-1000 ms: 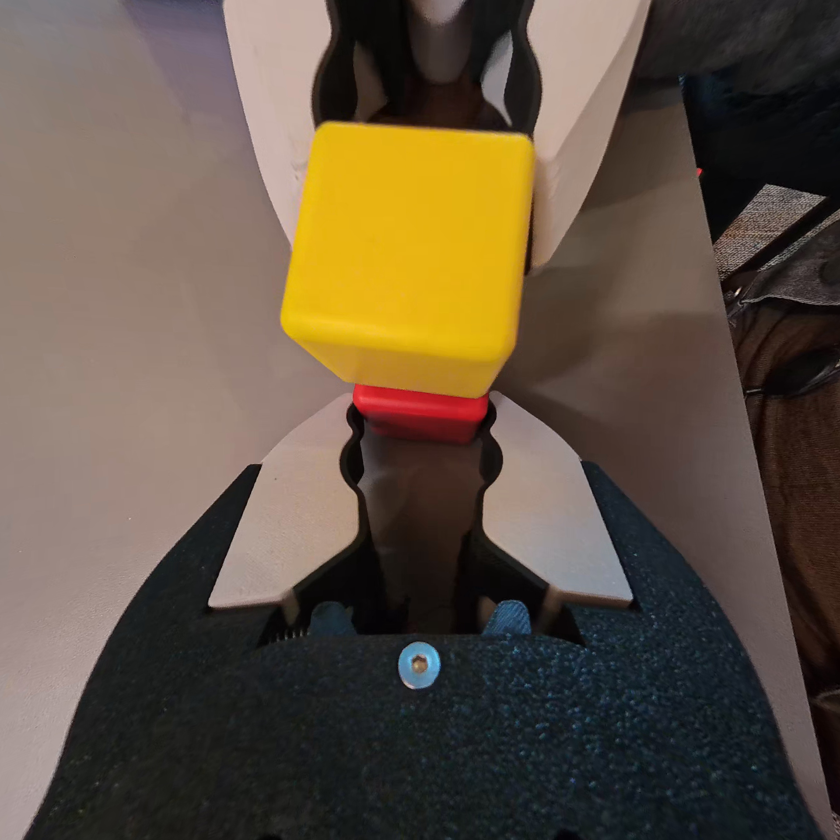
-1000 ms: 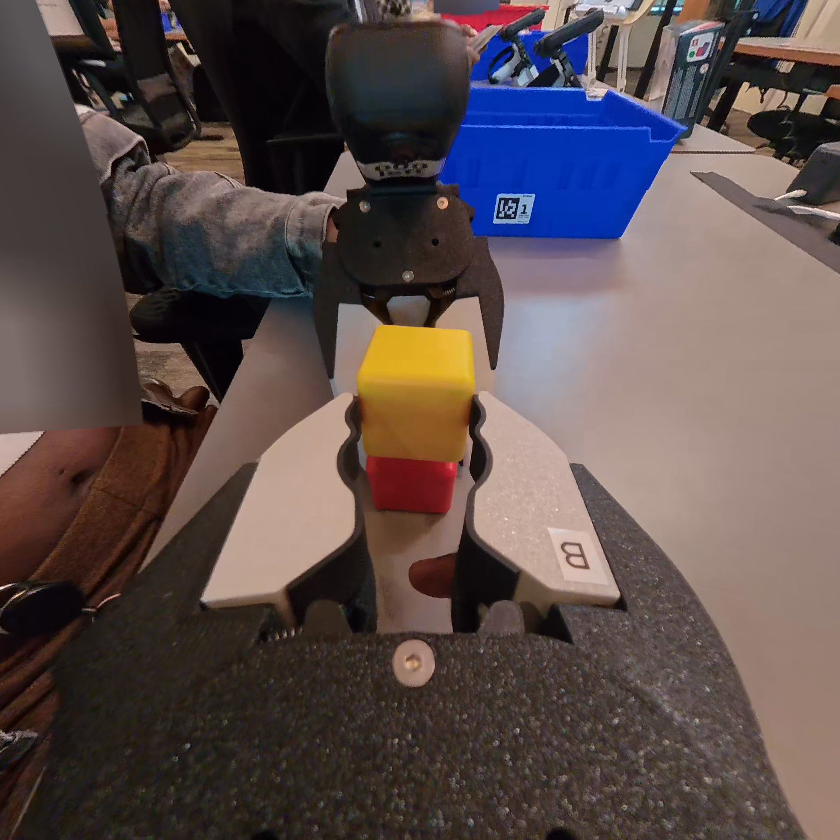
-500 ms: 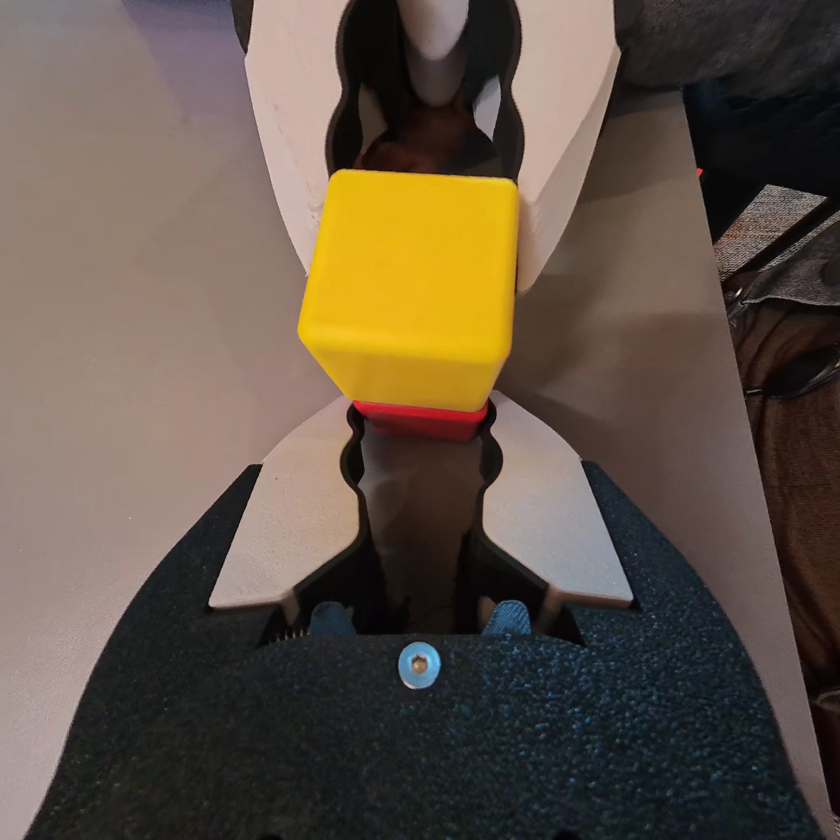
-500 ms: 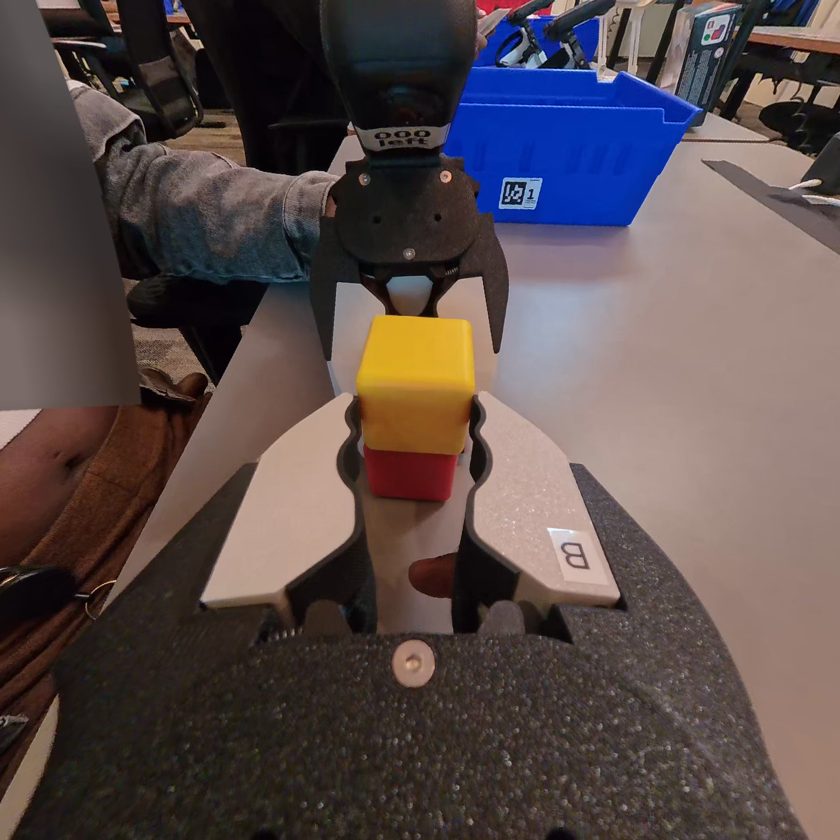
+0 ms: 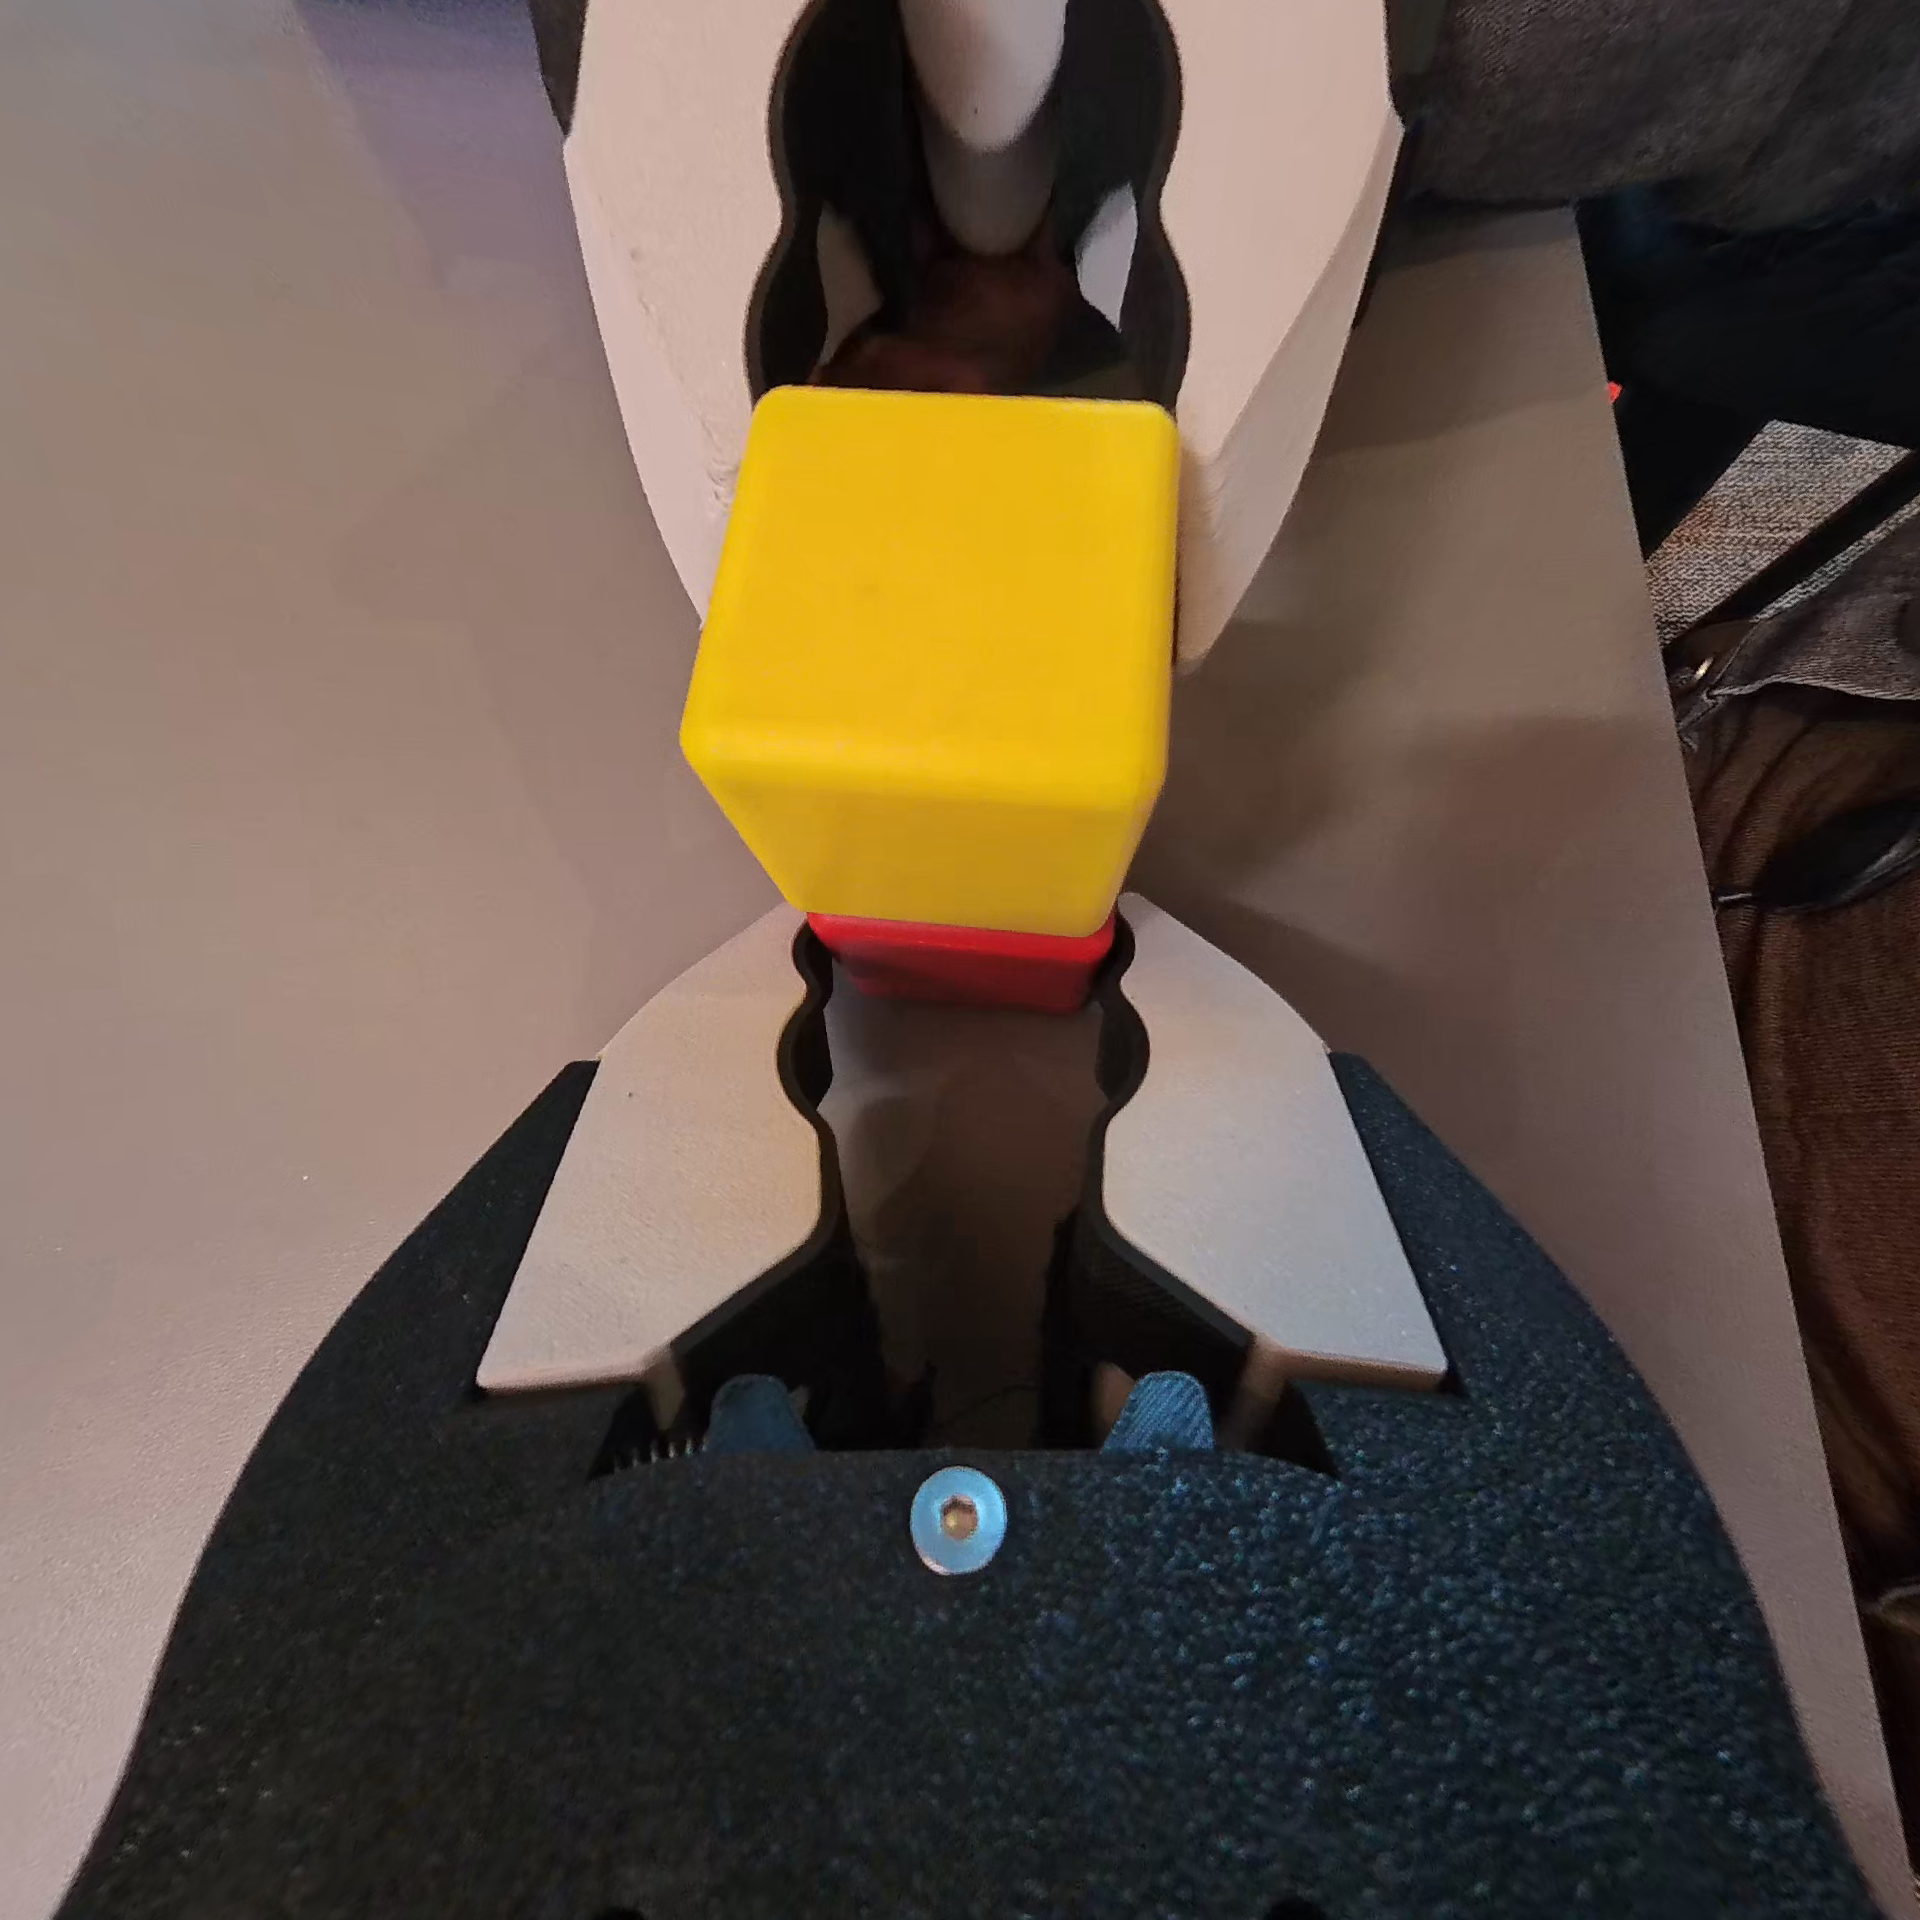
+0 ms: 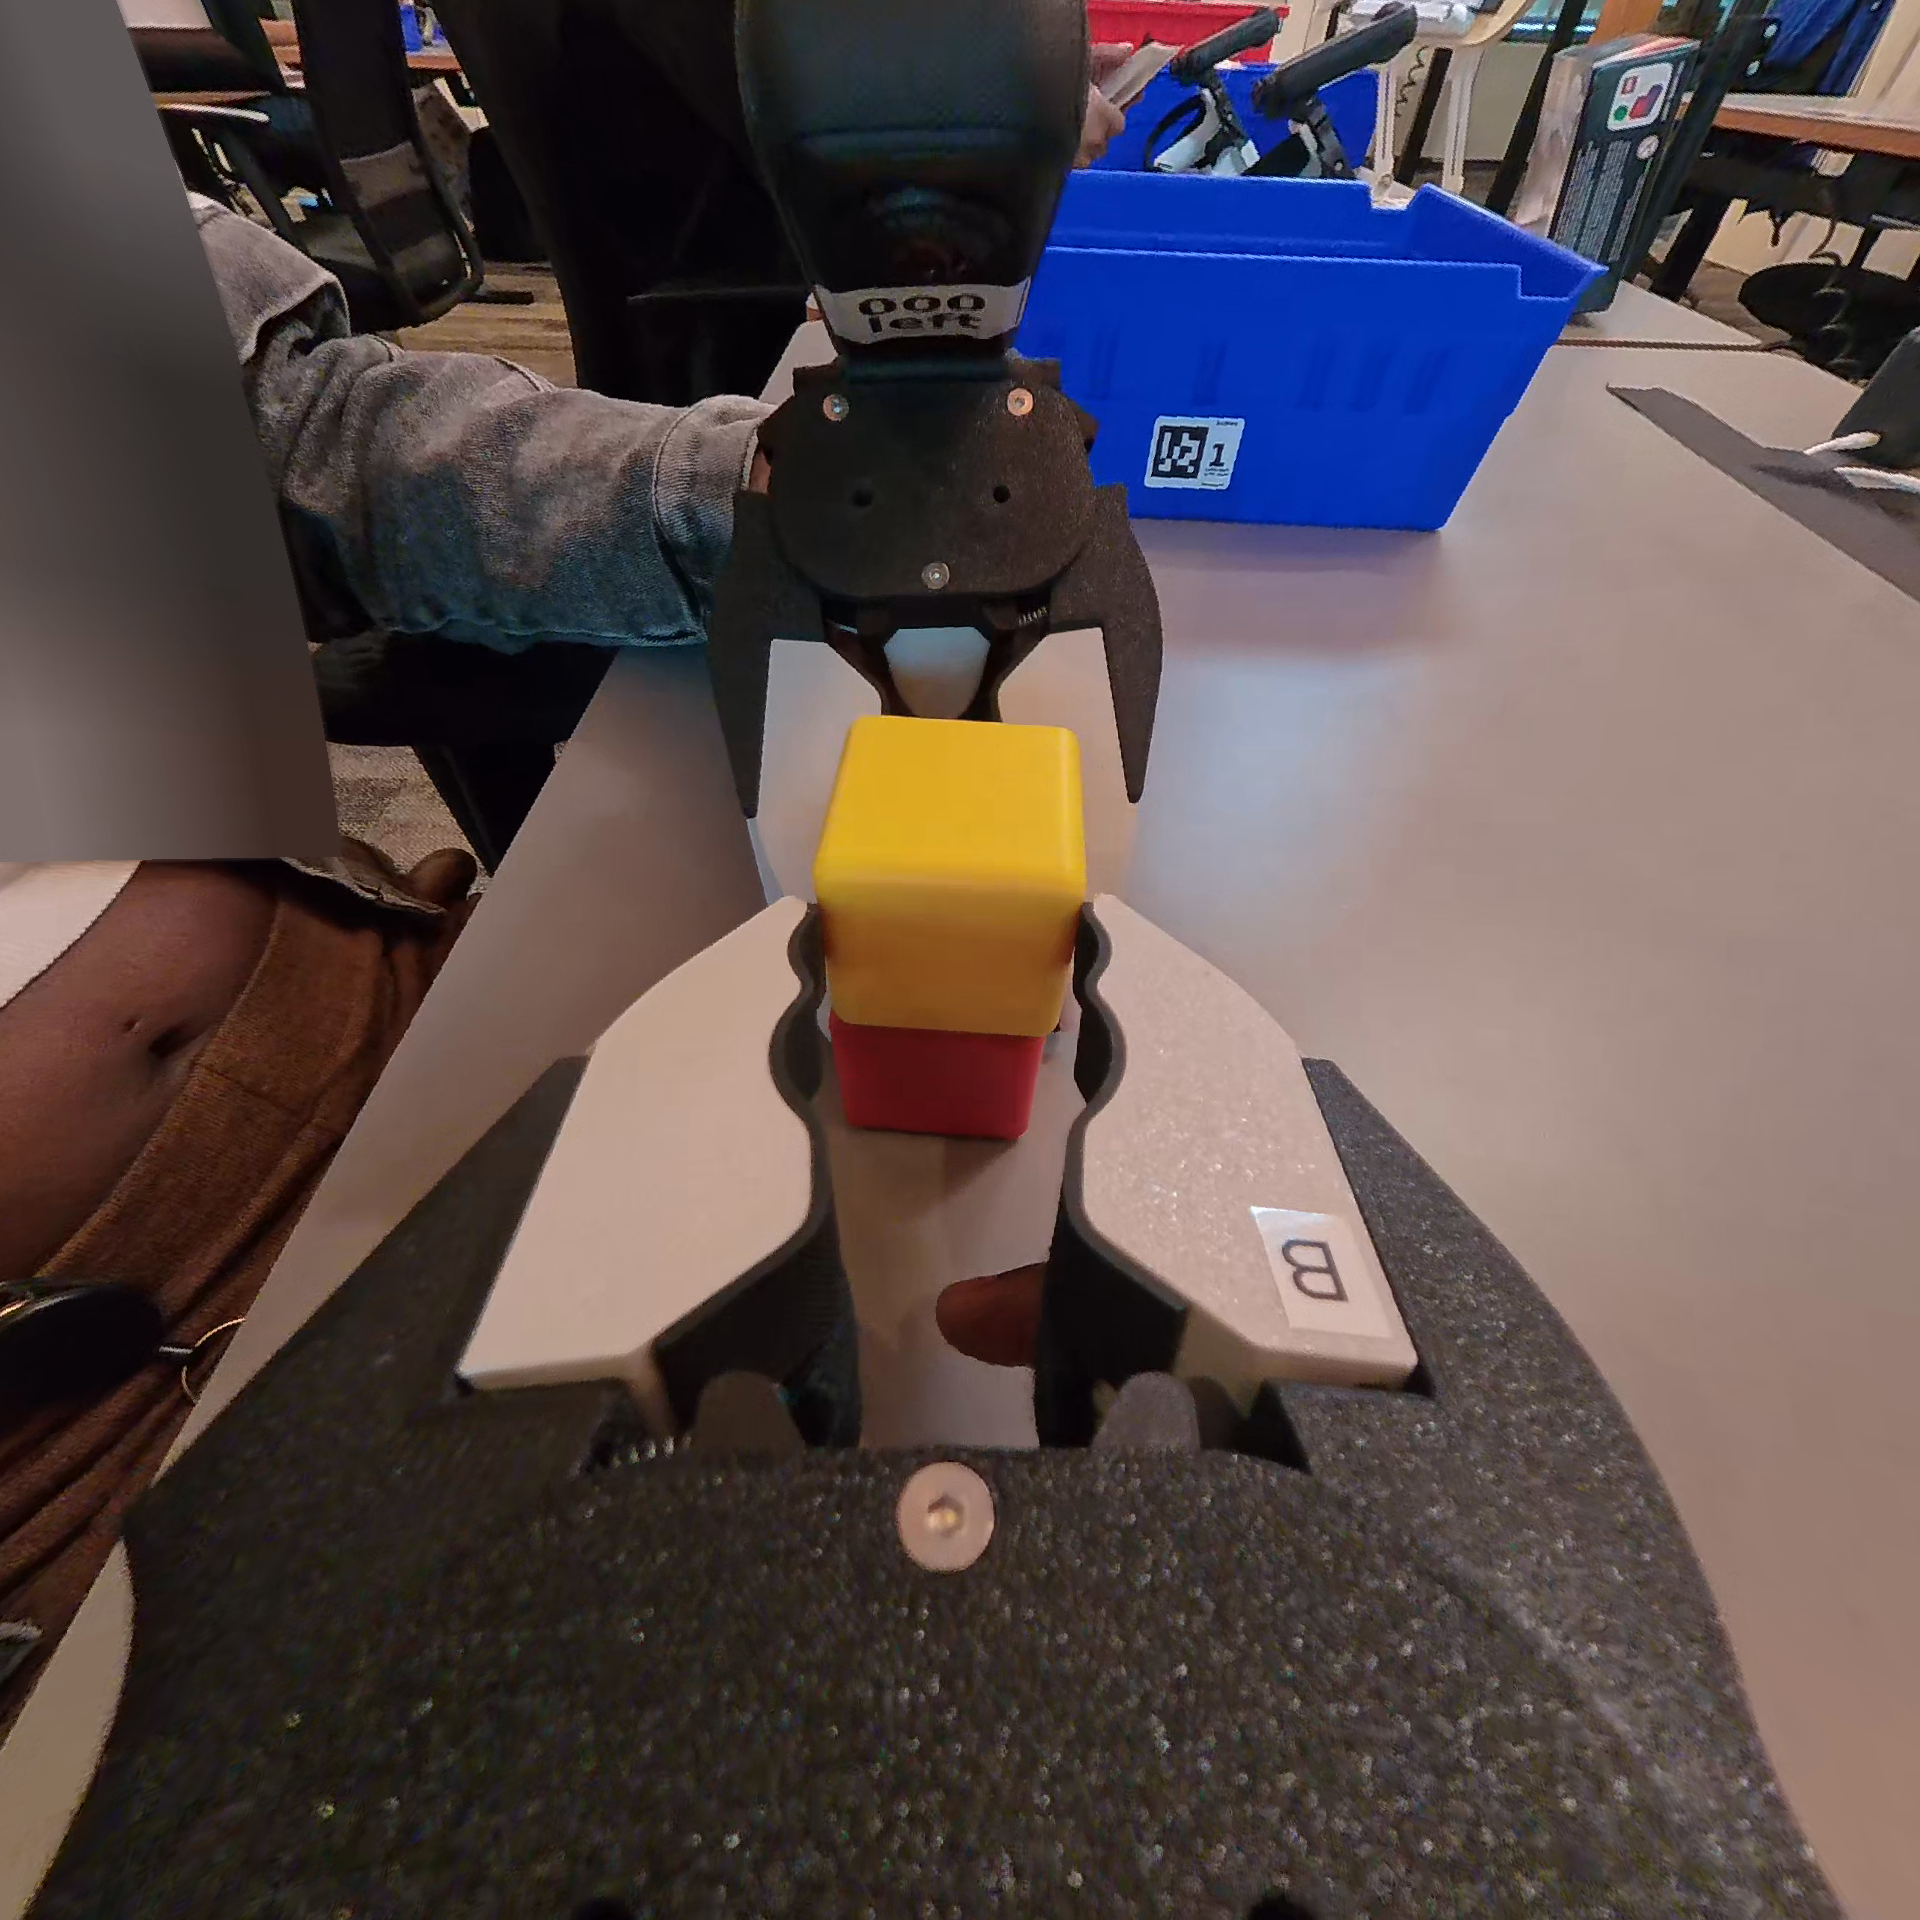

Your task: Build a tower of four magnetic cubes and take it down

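Grey table (image 6: 1455, 831) carries a blue bin (image 6: 1299, 343) at the far end and a two-cube stack near its edge: yellow cube (image 6: 951, 873) on red cube (image 6: 935, 1081). Right gripper (image 6: 948, 956) clamps the yellow cube, pads pressed on its sides. Left gripper (image 5: 961, 961) grips the red cube from the opposite side.

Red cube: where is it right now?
The red cube sits on the grey table, directly under the yellow cube, low in the centre of both wrist views, between the two facing grippers.
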